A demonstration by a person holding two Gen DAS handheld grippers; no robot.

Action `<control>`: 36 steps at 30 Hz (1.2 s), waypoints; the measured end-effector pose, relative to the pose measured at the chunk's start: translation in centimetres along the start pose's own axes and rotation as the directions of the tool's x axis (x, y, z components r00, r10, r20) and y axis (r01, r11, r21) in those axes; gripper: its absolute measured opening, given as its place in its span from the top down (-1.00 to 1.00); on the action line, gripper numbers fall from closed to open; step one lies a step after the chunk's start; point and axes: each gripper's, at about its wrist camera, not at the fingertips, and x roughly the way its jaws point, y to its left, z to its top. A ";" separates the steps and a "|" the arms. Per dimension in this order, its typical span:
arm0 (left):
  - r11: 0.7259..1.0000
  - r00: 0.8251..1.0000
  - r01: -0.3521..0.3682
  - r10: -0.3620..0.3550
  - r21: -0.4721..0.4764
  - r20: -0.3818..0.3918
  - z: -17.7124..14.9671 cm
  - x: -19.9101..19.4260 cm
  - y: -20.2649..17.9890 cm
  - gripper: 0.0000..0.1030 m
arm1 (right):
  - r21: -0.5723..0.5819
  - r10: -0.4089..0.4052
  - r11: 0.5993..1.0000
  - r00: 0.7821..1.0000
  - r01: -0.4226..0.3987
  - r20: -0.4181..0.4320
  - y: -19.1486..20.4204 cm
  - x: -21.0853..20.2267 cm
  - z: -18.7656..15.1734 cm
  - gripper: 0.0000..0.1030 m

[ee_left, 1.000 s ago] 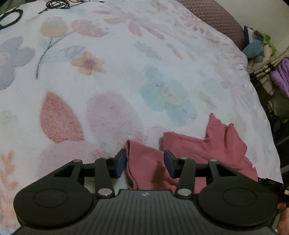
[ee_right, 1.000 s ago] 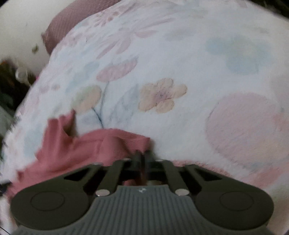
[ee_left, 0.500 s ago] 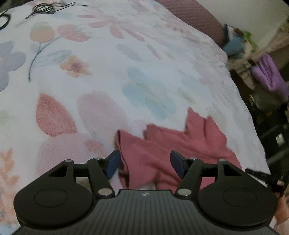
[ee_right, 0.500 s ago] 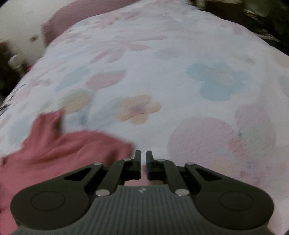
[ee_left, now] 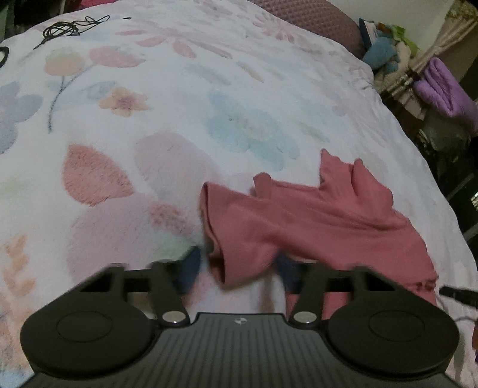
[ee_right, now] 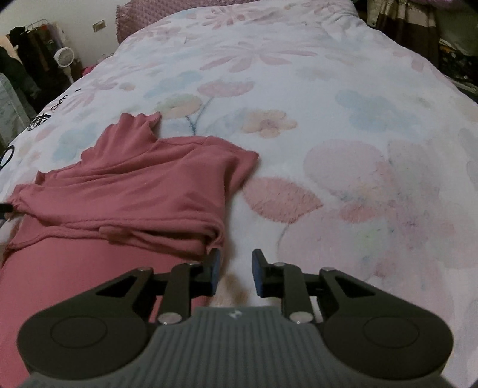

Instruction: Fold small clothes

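Left tool (ee_left: 236, 265): jaws closing, with a folded flap of the pink garment (ee_left: 313, 221) between the blue pads; the pads are blurred, and a gap shows on either side of the cloth, so no pressure on the fabric can be confirmed. Right tool (ee_right: 233, 273): jaws opening, pads apart, nothing between them; only the blanket shows through the gap. The left pad of the right tool sits just beside the near corner of the garment's folded edge.

Garment: a small pink knit piece (ee_right: 134, 191) lying on the bed, partly folded, with one layer turned over another. In the right wrist view it spreads to the left of the tool and runs under the tool body at lower left.

Bed: covered by a white fleece blanket (ee_left: 179, 98) printed with pastel flowers. A mauve knit pillow (ee_left: 313, 21) lies at the far end. A black cable (ee_left: 62, 28) lies coiled on the blanket at the far left, well apart from the garment.
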 end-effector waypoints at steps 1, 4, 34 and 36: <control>1.000 1.000 0.012 -0.012 -0.012 0.000 0.3 -0.1 0.0 0.71 | -0.013 -0.006 1.000 1.000 0.006 0.001 0.1 -0.1 -0.1 0.62; 0.999 0.998 0.046 -0.045 -0.004 0.044 1.0 -2.0 -0.6 0.79 | -0.056 -0.017 0.998 1.000 0.017 0.006 0.4 0.0 -0.1 0.62; 0.997 0.993 -0.079 0.077 -0.026 -0.091 2.5 -1.5 2.4 0.10 | 0.278 0.099 0.956 0.995 -0.089 -0.021 -1.7 6.1 6.9 0.25; 0.996 0.996 -0.037 0.030 -0.081 -0.082 2.5 -1.5 3.2 -0.03 | 0.327 0.090 0.942 0.996 -0.077 -0.025 -1.9 8.2 7.5 0.25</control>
